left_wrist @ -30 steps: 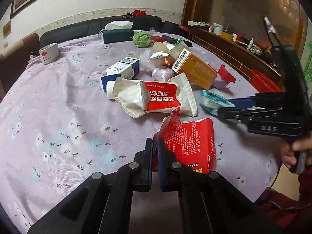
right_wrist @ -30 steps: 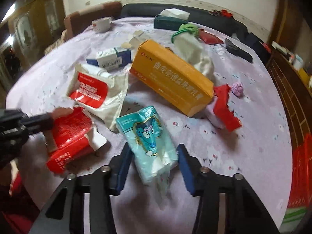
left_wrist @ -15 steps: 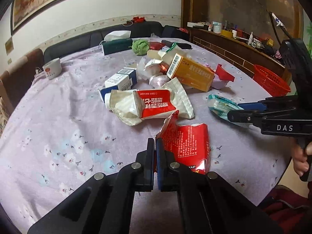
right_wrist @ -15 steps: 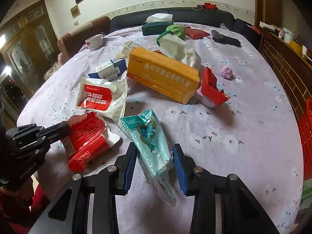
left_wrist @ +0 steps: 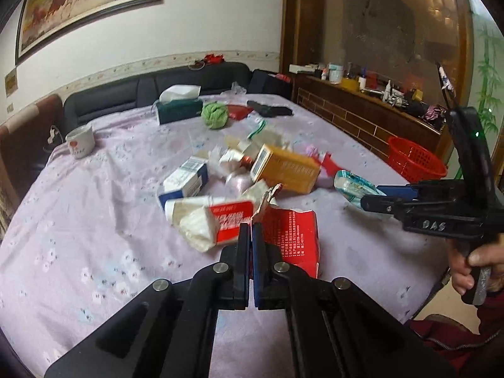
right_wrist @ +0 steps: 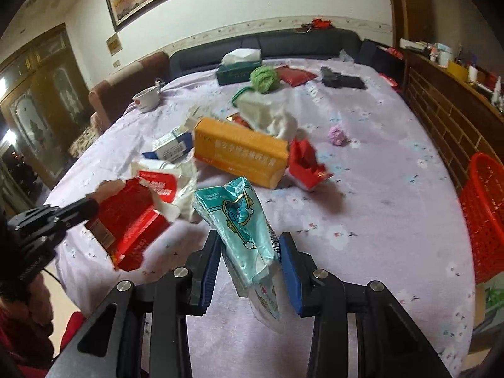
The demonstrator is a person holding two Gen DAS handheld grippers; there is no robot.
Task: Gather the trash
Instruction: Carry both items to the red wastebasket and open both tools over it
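- Left wrist view: your left gripper (left_wrist: 251, 230) has its jaws pressed together on the torn edge of the red wrapper (left_wrist: 291, 239), a crinkled foil-like pack with white print. It now hangs clear of the lilac flowered cloth on the desk (left_wrist: 94, 220); a second ago it lay flat on that cloth.
- Same view: beyond it lie a white-and-red soft pack (left_wrist: 214, 220), a blue-and-white carton (left_wrist: 186, 182) and a rigid orange box (left_wrist: 286, 171). A red mesh basket (left_wrist: 415, 160) stands off the desk's far right edge.
- Same view: your right gripper (left_wrist: 371, 197) shows side-on, with the hand (left_wrist: 472, 267) on its handle, detail its own camera lacks.
- Right wrist view: the right gripper's (right_wrist: 250, 249) jaws clamp the teal tissue pack (right_wrist: 242, 220), a glossy plastic sleeve. They have just been closing on it. It is tilted up off the cloth, where earlier it lay down.
- Same view: only here do you see the crumpled pink paper ball (right_wrist: 337, 134) and the folded red carton (right_wrist: 307, 165) clearly.
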